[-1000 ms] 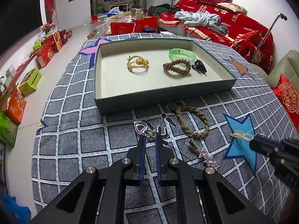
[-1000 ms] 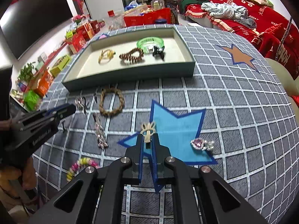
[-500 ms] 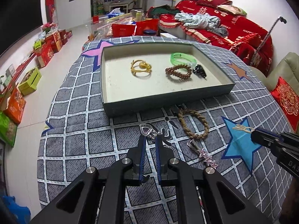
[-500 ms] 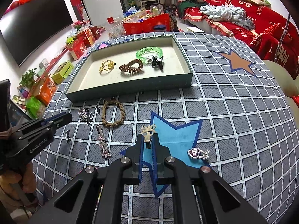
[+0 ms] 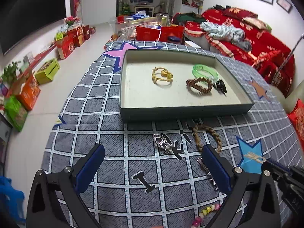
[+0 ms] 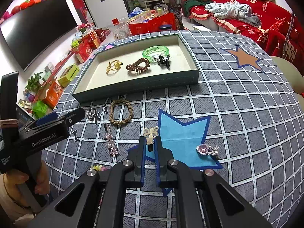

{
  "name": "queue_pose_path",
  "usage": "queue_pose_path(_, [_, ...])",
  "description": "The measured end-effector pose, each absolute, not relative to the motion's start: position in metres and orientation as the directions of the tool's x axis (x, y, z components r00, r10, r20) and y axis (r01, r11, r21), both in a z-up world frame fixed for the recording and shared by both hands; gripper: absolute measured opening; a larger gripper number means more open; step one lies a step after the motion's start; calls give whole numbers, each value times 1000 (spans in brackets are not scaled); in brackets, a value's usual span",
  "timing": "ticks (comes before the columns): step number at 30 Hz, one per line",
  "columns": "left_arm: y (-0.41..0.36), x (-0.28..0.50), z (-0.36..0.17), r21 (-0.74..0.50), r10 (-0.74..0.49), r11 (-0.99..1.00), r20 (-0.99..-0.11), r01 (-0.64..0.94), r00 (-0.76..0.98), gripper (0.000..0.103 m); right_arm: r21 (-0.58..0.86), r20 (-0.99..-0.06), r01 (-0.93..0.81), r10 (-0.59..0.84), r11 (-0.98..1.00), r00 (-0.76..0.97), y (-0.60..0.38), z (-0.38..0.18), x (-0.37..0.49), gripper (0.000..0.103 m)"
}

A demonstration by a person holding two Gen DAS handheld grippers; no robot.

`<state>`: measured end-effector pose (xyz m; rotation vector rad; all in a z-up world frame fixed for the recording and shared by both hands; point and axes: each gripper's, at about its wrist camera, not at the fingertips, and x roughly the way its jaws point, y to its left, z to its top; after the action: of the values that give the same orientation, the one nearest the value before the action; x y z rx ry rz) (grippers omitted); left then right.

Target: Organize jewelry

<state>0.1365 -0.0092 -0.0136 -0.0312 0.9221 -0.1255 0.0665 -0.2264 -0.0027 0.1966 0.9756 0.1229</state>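
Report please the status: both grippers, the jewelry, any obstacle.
Left gripper open, empty, above silver heart charm. Right gripper shut on cream bow clip. Four pieces in tray. No obstacle seen.

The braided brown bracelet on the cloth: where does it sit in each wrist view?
Left wrist: braided brown bracelet right of centre, just before the tray, partly behind the right finger.
Right wrist: bracelet left of centre, below the tray's front wall.
Shared landmark: the tray's front wall.
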Motion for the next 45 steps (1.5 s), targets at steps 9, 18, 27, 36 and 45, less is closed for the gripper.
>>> queue_pose_path(9, [-17,162,-40,-64,-69,998,-849,27,523,98,243,-803,-14,210,970,559,-229,-5,63,9])
queue_pose_path(18, [-29,159,-47,-15,-63,995,-841,94,537,32,249,-799,-11,212,968,562,-231,-5,62,9])
queue_pose_path(27, [-18,144,-31,-79,-161,982,-818,170,551,28,253,-788,-8,211,967,579,-235,3,66,9])
queue_pose_path(36, [-10,140,11,-105,-225,968,-763,228,606,26,280,-760,-13,229,960,609,-239,20,89,9])
queue_pose_path(45, [-16,176,31,-99,-265,952,-741,290,617,19,288,-729,-25,236,957,642,-239,38,134,9])
